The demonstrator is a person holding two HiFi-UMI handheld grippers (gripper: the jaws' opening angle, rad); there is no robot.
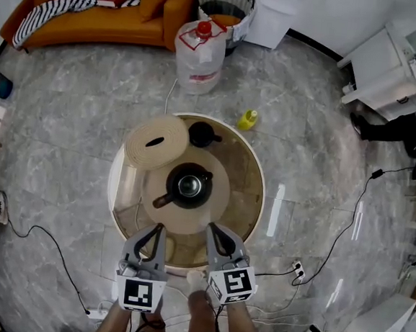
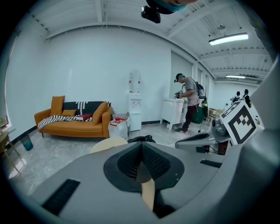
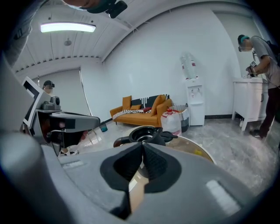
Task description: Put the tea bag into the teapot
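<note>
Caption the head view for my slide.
Shut left gripper and shut right gripper before the black teapot on a round table.

Free room on the near and right sides of the table; things stand in the middle and at the far left.

Your left gripper [image 1: 161, 227] and right gripper [image 1: 211, 227] are at the near rim of the round table [image 1: 258, 175], both with jaws together. In front of them the tan mat [image 1: 216, 198] lies bare up to the teapot [image 1: 189, 186] in the middle. Its open mouth is free from above. Its handle [image 1: 163, 200] sticks out to the near left, on your left gripper's side. Behind it, a small black piece [image 1: 201, 134] and a woven disc [image 1: 156, 141] fill the far left. The right part of the table is bare glass.
</note>
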